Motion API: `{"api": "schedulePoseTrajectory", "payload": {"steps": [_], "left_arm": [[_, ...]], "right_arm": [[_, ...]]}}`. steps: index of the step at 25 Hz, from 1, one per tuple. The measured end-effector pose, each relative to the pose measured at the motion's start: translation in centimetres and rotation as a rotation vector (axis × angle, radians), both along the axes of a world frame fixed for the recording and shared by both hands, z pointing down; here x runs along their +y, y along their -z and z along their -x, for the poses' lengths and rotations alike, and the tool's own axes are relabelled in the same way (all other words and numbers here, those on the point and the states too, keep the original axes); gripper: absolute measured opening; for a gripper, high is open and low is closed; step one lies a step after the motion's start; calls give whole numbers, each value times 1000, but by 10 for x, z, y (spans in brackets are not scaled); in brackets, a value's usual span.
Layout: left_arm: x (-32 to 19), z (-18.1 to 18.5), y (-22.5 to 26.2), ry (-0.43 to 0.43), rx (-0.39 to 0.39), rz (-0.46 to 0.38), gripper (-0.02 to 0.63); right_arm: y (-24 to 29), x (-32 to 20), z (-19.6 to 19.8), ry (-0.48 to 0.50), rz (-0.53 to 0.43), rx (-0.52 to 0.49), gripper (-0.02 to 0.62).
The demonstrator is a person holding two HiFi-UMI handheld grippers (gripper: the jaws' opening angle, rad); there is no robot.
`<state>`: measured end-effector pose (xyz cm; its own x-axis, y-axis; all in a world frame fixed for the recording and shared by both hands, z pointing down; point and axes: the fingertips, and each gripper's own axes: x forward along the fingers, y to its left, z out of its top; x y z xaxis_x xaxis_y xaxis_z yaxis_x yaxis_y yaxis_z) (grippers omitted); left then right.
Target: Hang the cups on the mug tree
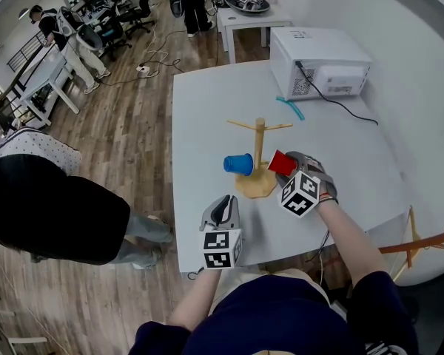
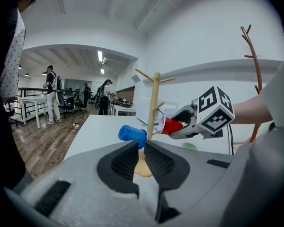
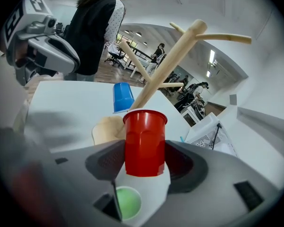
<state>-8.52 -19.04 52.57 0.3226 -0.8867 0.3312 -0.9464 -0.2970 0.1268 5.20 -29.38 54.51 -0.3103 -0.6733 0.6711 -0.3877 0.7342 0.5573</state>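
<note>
A wooden mug tree [image 1: 259,150] stands on the white table [image 1: 207,109]. A blue cup [image 1: 238,164] hangs on its lower left peg. My right gripper [image 1: 287,166] is shut on a red cup [image 1: 282,163], whose rim sits close against the tree's trunk on the right side. In the right gripper view the red cup [image 3: 144,142] stands between the jaws, mouth toward the mug tree [image 3: 166,67], with the blue cup [image 3: 122,97] behind. My left gripper [image 1: 223,211] is shut and empty near the table's front edge; its view shows the blue cup [image 2: 132,134] and red cup [image 2: 169,125] beyond the closed jaws.
A white microwave-like box [image 1: 320,61] with a black cable sits at the table's far right. A teal strip [image 1: 290,107] lies near it. A person in black [image 1: 52,205] stands left of the table. Further desks and people are beyond.
</note>
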Motion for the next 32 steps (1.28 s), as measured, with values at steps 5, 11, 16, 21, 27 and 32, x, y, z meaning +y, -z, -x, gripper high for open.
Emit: {"api": "schedulePoseTrajectory", "payload": {"steps": [5,11,16,21,27,32], "left_arm": [[1,1,-1,1,0,2,21],[2,3,-1,12,1,5,21],[3,4,-2,16,2,6,21],[4,6,-3,24,4,6,21],[5,10,-1,28,2,7,21],[5,10,0,28,3,6,21]], "right_arm": [[-1,2,8,18,0,2,268],[-2,3,17,36,1,3,267],[-3,2,23,51,1,5,268],[-4,2,28,62,2,8,268],[-6,3,30,66,9,18,268],[-6,3,30,60,3,16,268]]}}
